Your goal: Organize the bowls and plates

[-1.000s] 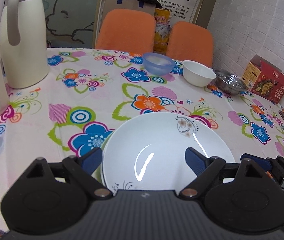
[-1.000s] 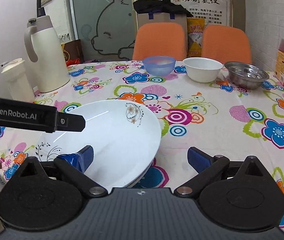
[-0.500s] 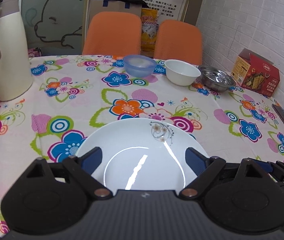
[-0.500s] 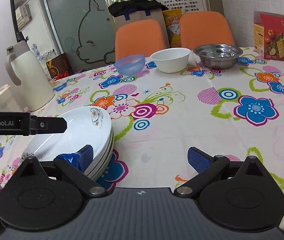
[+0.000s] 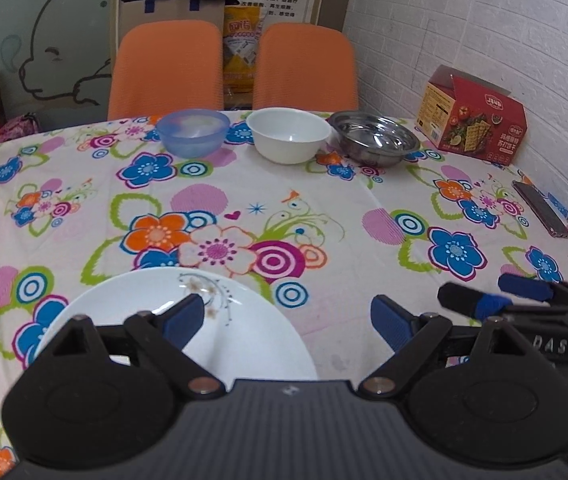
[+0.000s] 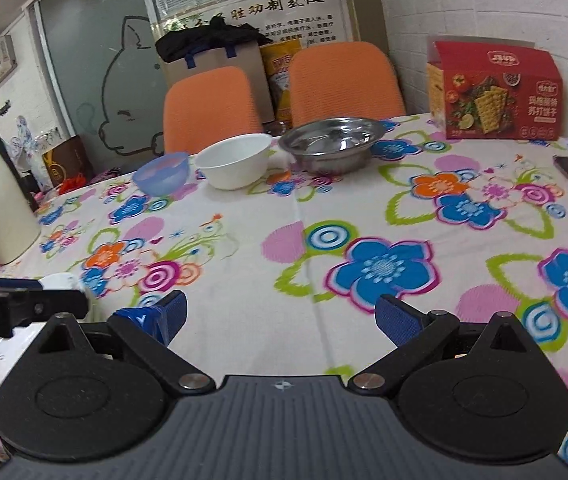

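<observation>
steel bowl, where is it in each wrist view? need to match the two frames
Left wrist: steel bowl sits upper right of centre, at the table's far edge, just right of the white bowl.
Right wrist: steel bowl sits upper centre, again just right of the white bowl.
Shared landmark: the red cracker box, to the bowl's right in both views.
</observation>
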